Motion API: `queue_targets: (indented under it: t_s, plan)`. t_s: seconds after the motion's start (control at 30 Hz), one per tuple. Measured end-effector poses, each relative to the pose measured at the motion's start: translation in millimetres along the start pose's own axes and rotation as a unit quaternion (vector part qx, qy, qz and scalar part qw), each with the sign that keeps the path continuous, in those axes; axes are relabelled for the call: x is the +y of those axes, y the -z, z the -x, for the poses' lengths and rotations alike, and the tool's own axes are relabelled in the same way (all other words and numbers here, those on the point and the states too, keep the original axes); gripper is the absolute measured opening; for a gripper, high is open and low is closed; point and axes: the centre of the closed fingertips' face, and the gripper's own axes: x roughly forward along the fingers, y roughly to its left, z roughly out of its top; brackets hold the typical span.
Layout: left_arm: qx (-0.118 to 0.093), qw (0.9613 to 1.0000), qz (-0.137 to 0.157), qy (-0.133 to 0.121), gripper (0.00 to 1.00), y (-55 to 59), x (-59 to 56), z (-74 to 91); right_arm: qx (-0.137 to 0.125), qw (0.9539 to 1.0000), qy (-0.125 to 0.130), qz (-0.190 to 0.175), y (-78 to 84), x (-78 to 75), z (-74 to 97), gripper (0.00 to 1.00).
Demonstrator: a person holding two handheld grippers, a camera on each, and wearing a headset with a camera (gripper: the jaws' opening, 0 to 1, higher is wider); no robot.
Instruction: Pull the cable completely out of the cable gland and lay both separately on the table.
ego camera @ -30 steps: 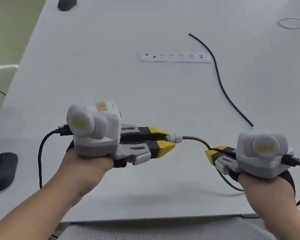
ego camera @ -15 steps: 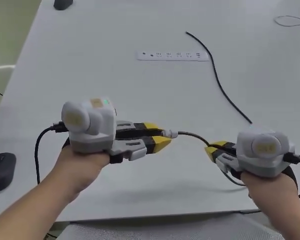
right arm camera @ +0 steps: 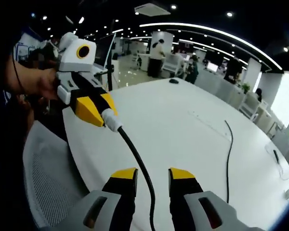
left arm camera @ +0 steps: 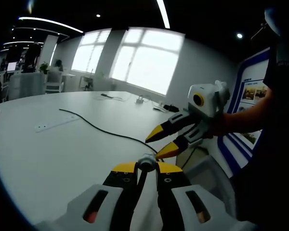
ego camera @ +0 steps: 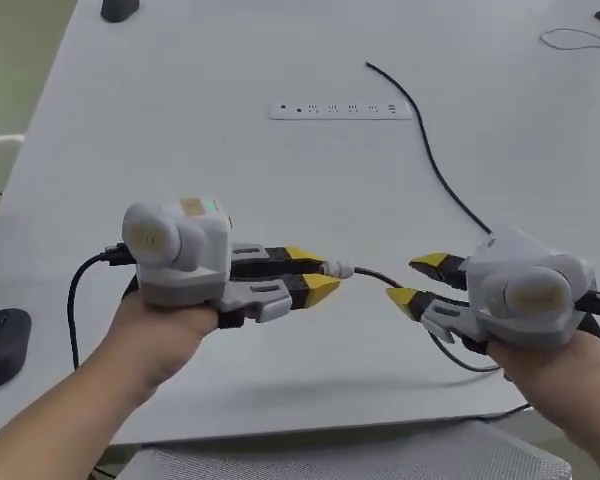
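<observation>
Table (ego camera: pixel 280 180): white, wide and matte; both tools are held above its near edge.
Items on table, left to right: dark mouse (ego camera: pixel 0 345) at the left edge; small dark object (ego camera: pixel 120 10) at the far left; white power strip (ego camera: pixel 340 110) lying flat at far centre; thin wire (ego camera: pixel 580 40) at the far right.
Left tool (ego camera: pixel 325 277): jaws closed on the cable gland (ego camera: pixel 337 270), a small white fitting that pokes out past the yellow tips.
Cable (ego camera: pixel 430 160): black. It leaves the gland, runs right between the right tool's jaws, and a long stretch lies on the table up to a point near the power strip.
Right tool (ego camera: pixel 415 281): jaws apart, gripping nothing; the cable passes through the gap.
Chair (ego camera: pixel 330 460): grey mesh, below the table's near edge.
Left gripper view, room: large bright windows (left arm camera: pixel 139 62), ceiling light strips, a blue-framed board at right; gland (left arm camera: pixel 146 162) between the tips of the left tool (left arm camera: pixel 142 168).
Right gripper view, room: open office with rows of ceiling lights, desks and people further back; clear space shows on each side of the cable (right arm camera: pixel 135 159) between the jaws of the right tool (right arm camera: pixel 152 175).
</observation>
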Motion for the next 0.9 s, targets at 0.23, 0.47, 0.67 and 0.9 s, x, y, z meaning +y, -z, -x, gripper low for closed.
queue_targets:
  t_s: [0.23,0.47,0.67,0.9]
  plan:
    - [0.001,1.0000,-0.003,0.007,0.15,-0.3,-1.7,-1.0,0.003,0.9980,-0.020,0.061,-20.3,17.8,-10.1,0.19]
    - [0.007,0.9999,-0.005,0.009,0.15,1.8,-1.0,-0.8,0.013,0.9954,-0.024,0.092,-24.5,30.3,-16.4,0.13]
    - [0.012,0.9998,-0.005,0.013,0.15,5.2,-2.7,-1.7,0.019,0.9923,-0.029,0.119,-23.8,34.2,-18.8,0.05]
    - [0.010,0.9998,-0.011,0.010,0.15,3.1,-2.0,-3.9,0.018,0.9929,-0.028,0.114,-23.5,31.2,-19.2,0.02]
